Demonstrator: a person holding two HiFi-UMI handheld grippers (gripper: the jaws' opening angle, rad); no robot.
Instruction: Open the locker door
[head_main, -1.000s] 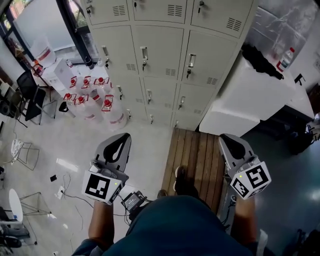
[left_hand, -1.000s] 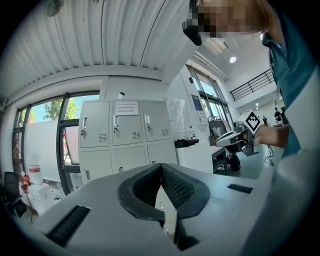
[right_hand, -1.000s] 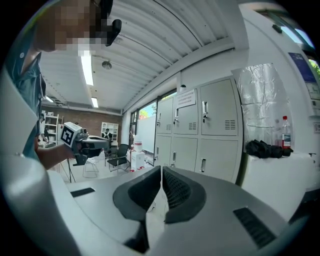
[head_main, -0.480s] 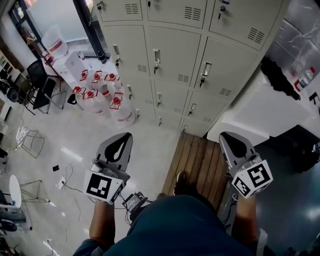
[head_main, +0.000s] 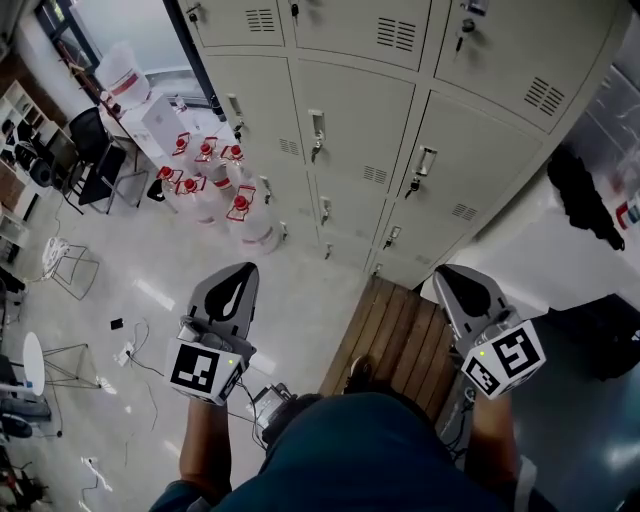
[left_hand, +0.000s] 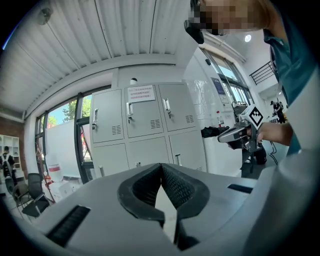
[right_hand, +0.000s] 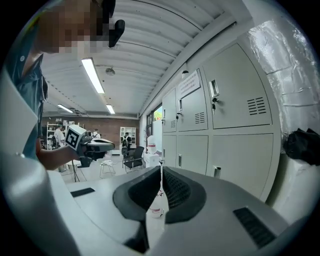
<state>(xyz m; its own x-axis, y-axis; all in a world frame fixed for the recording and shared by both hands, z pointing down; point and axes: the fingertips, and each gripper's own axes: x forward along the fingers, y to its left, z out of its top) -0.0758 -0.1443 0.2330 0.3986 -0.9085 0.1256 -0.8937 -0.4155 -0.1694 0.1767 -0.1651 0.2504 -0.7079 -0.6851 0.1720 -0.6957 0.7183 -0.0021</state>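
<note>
Close in with left gripper (head_main: 240, 276) and right gripper (head_main: 455, 279) both clenched empty, then spread one for the handle (head_main: 425, 160), probably on the nearest locker door (head_main: 490, 165).

Bright daylight from the window (left_hand: 60, 135) and ceiling strip light (right_hand: 93, 75); strong fisheye warp, black corners.

Left tongs (head_main: 243, 269), right tongs (head_main: 448, 271) — grey, teal shirt (head_main: 370, 450)

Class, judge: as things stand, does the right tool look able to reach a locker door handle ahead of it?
Probably yes, once nearer: nothing stands between the right tool and the handle, but it hangs short of the lockers, tool shut.
</note>
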